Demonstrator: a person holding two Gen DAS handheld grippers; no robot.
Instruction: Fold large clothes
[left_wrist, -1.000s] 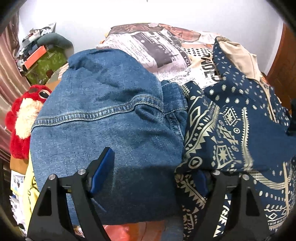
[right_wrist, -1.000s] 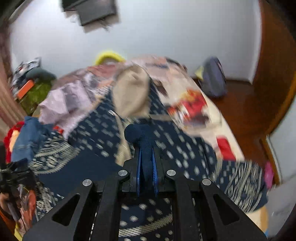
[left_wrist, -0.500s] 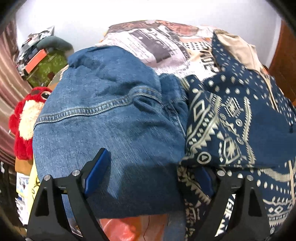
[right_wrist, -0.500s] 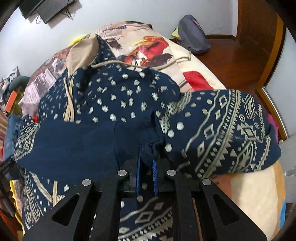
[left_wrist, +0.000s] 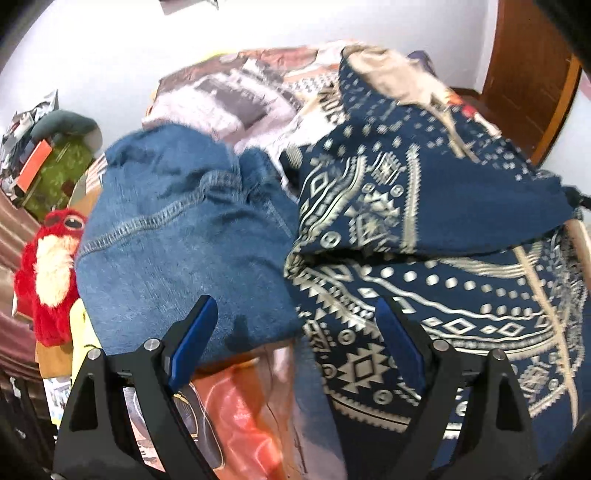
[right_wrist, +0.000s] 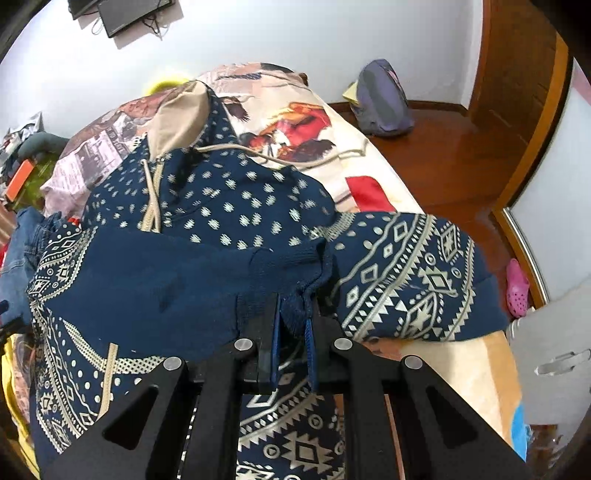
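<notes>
Navy patterned hoodie (right_wrist: 229, 206) spread on bed (right_wrist: 469, 369), directly ahead of both grippers. Right gripper (right_wrist: 292, 325) pinches ribbed cuff (right_wrist: 295, 273), likely carrying sleeve across body for fold. Left gripper (left_wrist: 295, 347) spread wide, holding nothing, over hoodie edge beside denim garment (left_wrist: 177, 236).

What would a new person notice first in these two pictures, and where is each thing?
The navy patterned hoodie dominates, spread over the bed, with its ribbed cuff pinched in the right gripper at the bottom centre of the right wrist view. In the left wrist view, the folded denim jacket lies left of the hoodie, with the open left gripper above both. A red plush toy sits at the far left edge.
</notes>
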